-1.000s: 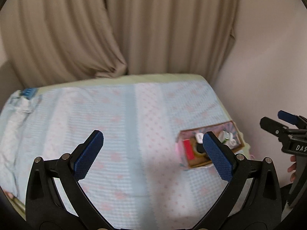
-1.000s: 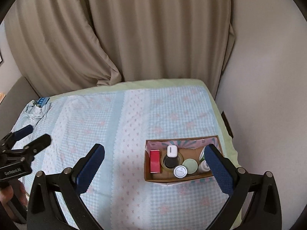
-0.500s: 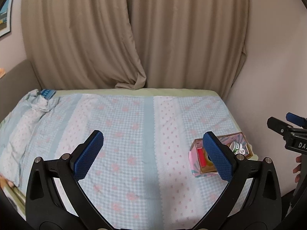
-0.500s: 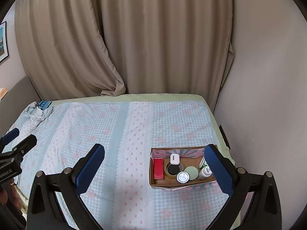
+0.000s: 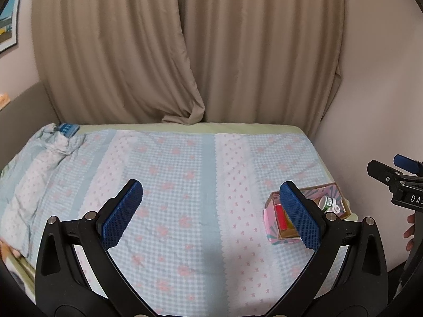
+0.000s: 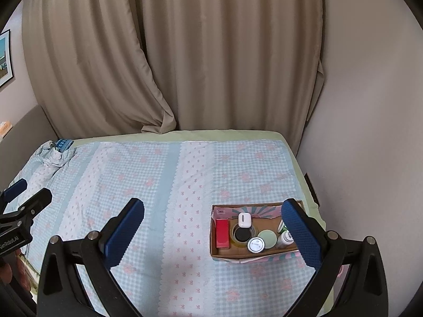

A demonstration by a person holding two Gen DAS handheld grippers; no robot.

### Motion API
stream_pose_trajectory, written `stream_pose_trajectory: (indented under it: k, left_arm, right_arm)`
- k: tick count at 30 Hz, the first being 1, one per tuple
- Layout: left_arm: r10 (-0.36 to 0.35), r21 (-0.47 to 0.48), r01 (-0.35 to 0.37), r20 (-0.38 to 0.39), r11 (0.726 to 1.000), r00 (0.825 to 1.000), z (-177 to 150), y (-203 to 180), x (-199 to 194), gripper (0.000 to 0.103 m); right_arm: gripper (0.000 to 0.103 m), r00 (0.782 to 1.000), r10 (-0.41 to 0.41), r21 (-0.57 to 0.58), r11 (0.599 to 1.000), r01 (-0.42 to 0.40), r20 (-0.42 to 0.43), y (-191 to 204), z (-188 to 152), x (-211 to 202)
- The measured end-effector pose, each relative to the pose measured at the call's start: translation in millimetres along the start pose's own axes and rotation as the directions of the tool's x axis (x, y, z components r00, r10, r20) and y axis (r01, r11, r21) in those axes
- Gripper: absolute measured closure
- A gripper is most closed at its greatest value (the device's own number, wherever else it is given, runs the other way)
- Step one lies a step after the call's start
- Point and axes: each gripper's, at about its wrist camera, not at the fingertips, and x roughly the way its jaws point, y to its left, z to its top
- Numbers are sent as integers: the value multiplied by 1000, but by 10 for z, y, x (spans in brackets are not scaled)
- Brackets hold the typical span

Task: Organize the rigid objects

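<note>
**Box packed, both grippers empty**

Sitting near the right edge of the bed, on its blue-and-white checked quilt with pink flowers, is an open cardboard box with pink patterned sides. Contents, seen from the right wrist view: a red rectangular box upright against the left wall; a roll of clear tape with a dark centre; a small white earbud case touching the roll's far rim; a round white-lidded tin; a pale green round lid just beside it; a white bottle with green label at the right end, partly hidden by a gripper finger.

Left gripper: jaws spread wide, holding nothing, hanging above the quilt, well left of the box.

Right gripper: jaws equally wide, nothing between them, above the bed's near side.

Beige curtains behind the bed.
</note>
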Motion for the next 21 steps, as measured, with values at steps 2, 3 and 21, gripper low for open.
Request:
stream_pose_trajectory:
  k: [2, 3, 21]
  left_arm:
    - [3, -2, -3, 0, 1000, 1000, -4, 1, 7, 0]
    - [4, -2, -4, -2, 1000, 1000, -5, -1, 12, 0]
    - [5, -5, -5, 5, 1000, 1000, -19, -16, -12, 0]
  right_arm:
    - [0, 1000, 1, -1, 1000, -1, -1, -3, 0, 2]
    - [0, 1000, 1, 0, 1000, -1, -1, -4, -1, 2]
    - [0, 1000, 3, -1, 1000, -3, -2, 12, -1, 8]
